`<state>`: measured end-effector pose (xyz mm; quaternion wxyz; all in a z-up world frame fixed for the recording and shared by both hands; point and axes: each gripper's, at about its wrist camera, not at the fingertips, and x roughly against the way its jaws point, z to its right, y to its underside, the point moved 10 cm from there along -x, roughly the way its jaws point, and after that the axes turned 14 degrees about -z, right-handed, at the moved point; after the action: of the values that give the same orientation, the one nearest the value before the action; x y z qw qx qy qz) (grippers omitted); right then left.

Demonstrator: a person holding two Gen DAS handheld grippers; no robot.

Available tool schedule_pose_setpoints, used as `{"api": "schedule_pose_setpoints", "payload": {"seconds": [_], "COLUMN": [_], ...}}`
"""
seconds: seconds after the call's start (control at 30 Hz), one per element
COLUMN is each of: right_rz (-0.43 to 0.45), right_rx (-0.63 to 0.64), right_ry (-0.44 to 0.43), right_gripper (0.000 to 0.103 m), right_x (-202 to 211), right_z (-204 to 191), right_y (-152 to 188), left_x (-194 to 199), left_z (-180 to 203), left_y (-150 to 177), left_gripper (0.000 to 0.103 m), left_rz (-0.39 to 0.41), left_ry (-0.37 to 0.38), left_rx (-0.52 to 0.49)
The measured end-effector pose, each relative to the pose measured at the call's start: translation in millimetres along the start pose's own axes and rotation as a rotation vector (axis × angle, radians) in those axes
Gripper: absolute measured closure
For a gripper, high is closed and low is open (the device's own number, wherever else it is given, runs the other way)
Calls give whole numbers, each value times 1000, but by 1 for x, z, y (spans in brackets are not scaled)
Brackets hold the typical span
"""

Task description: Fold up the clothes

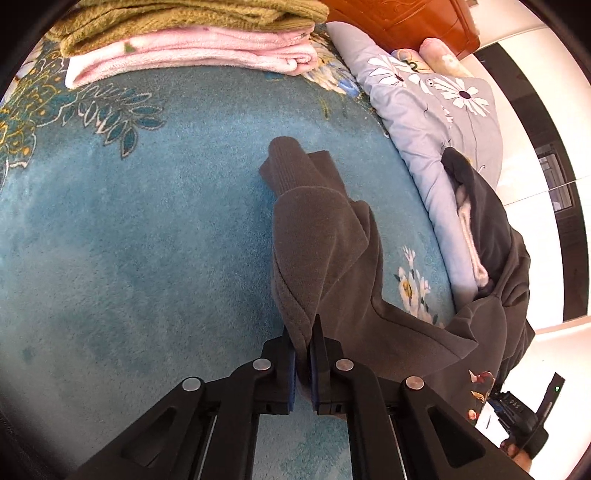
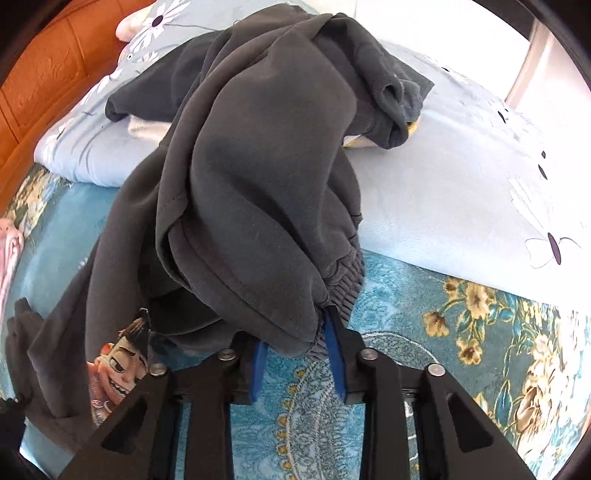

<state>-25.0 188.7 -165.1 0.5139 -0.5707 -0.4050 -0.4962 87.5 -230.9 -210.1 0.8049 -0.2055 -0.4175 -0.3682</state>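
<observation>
We judge the step in hand to be spreading the dark grey sweatshirt (image 1: 325,236) out flat on the teal bedspread (image 1: 147,229) before any fold is made. Most of the garment is bunched and draped: one sleeve, with its ribbed cuff (image 1: 284,162), lies out on the bedspread, while the body trails up onto the light blue floral quilt (image 1: 424,110) beside it. To do this well, we would draw the two held points apart and away from the quilt, keeping the fabric low so it slides onto the open bedspread rather than dragging other clothes along. The white garment (image 2: 147,127) on the quilt lies partly under the sweatshirt and could come with it. We would also want the cartoon print (image 2: 118,365) to end up face down or face up on purpose, not twisted in the middle.

The left gripper (image 1: 303,350) is clamped tight on a fold of the sleeve fabric; its blue pads press the cloth from both sides with hardly any gap.

The right gripper (image 2: 295,332) stands partly apart, and the ribbed hem (image 2: 340,284) of the sweatshirt hangs down between its blue pads (image 2: 336,354). The cloth touches the right-hand pad near its tip, yet a clear gap shows lower down, so we cannot tell whether the hem is truly pinched.

Far from the quilt, a folded pink towel (image 1: 192,55) and an olive one (image 1: 184,18) sit stacked on the bedspread.
</observation>
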Motion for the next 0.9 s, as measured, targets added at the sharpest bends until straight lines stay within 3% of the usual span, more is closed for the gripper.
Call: {"api": "schedule_pose_setpoints", "payload": {"seconds": [0.3,0.57,0.77,0.9], "right_rz": [190,303,298,250], "right_rx": [2,-102,-111,-214], "right_ry": [18,39,103,177], "right_gripper": [90,92,92,92], "right_x": [136,239,262,257], "right_z": [42,96,125,194], "right_y": [15,51,103,152], "left_x": [66,127,141,118], "left_z": [12,10,10,19], "left_y": [-7,-6,7,18], "left_gripper": [99,99,99,99], "left_rz": [184,296,289,192], "left_ry": [100,208,229,198], "left_rx": [-83,-115,-141,-168]}}
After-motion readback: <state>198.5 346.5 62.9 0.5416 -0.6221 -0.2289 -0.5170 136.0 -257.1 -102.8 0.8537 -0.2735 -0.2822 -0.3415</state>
